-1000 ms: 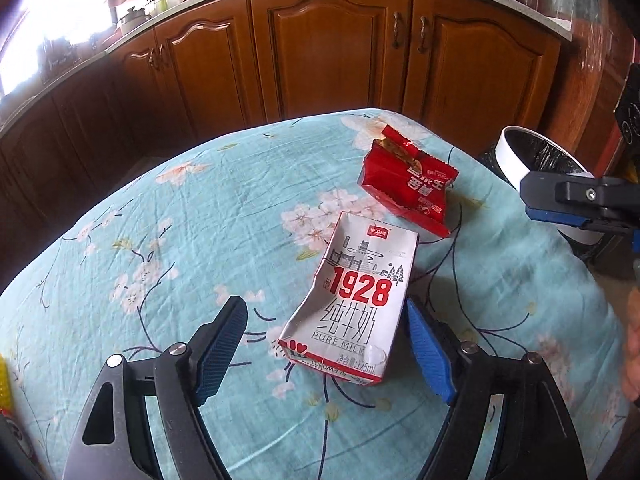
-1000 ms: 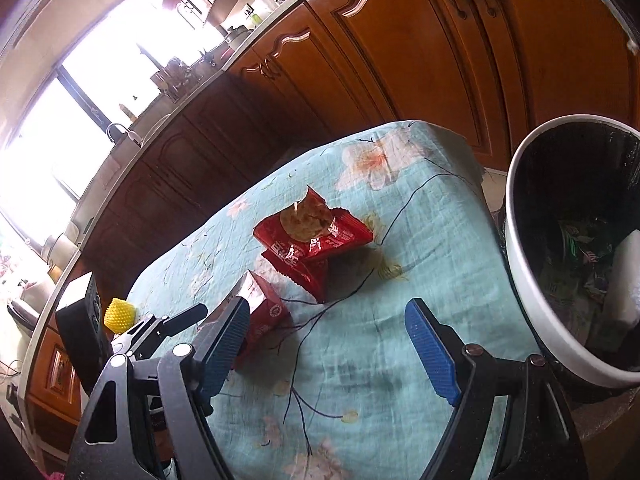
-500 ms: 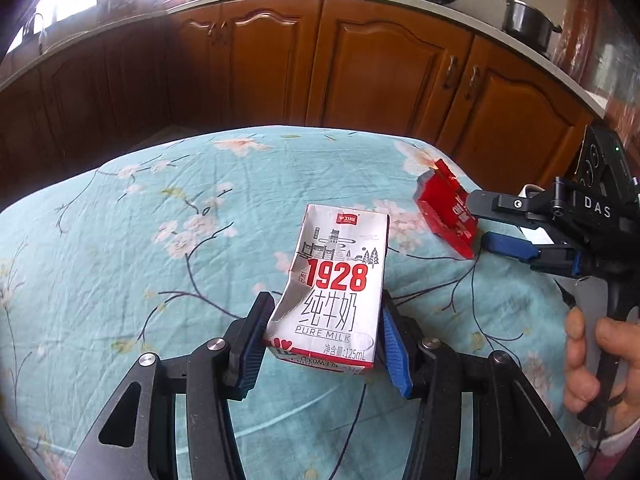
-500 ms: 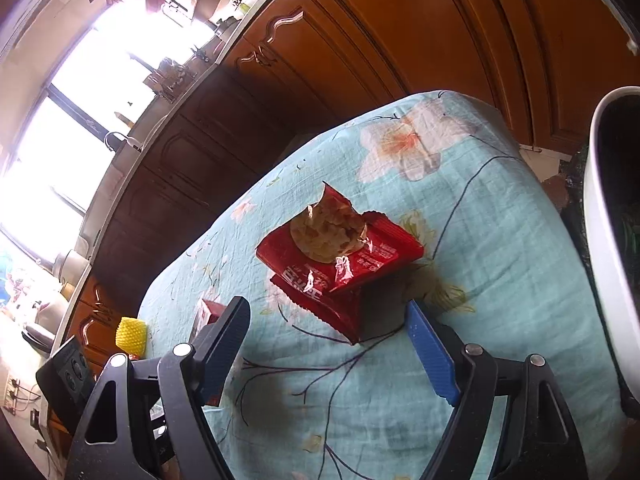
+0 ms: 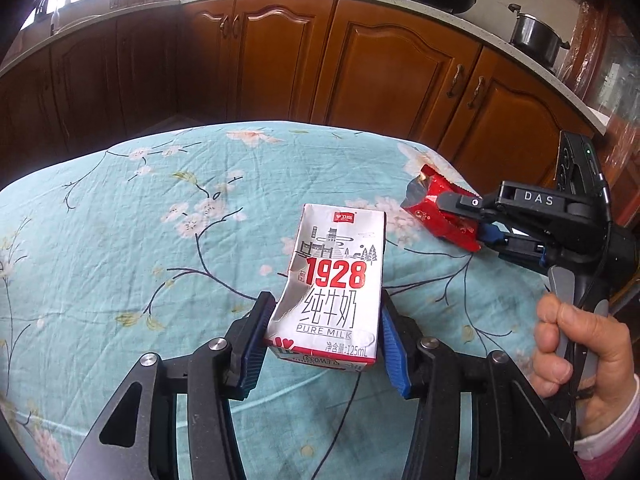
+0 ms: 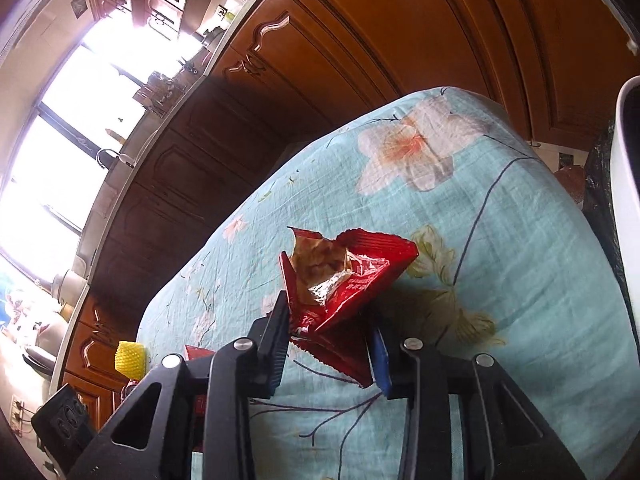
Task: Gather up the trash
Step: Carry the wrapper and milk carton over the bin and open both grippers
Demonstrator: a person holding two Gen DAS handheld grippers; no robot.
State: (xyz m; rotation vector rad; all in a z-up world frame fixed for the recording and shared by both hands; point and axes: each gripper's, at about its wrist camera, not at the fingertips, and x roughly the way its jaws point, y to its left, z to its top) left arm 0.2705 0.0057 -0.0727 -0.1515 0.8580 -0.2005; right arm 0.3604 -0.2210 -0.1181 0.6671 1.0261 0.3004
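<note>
A dented white milk carton (image 5: 332,284) marked 1928 is held at its lower end by my left gripper (image 5: 326,304), both blue pads pressed against its sides, over the floral tablecloth (image 5: 160,240). A torn red snack wrapper (image 6: 348,276) sits crumpled between the pads of my right gripper (image 6: 328,320), whose jaws are closing on it. In the left wrist view the same wrapper (image 5: 428,204) lies at the table's right edge, pinched by the right gripper (image 5: 460,220), which a person's hand (image 5: 576,348) holds.
A white trash bin (image 6: 626,184) with a dark liner stands beside the table's right edge. A yellow object (image 6: 129,360) sits at the far left end of the table. Brown kitchen cabinets (image 5: 380,72) run behind the table.
My left gripper closed on the milk carton and rolled upright with it. My right gripper came down to the red wrapper and closed around it, crumpling it.
</note>
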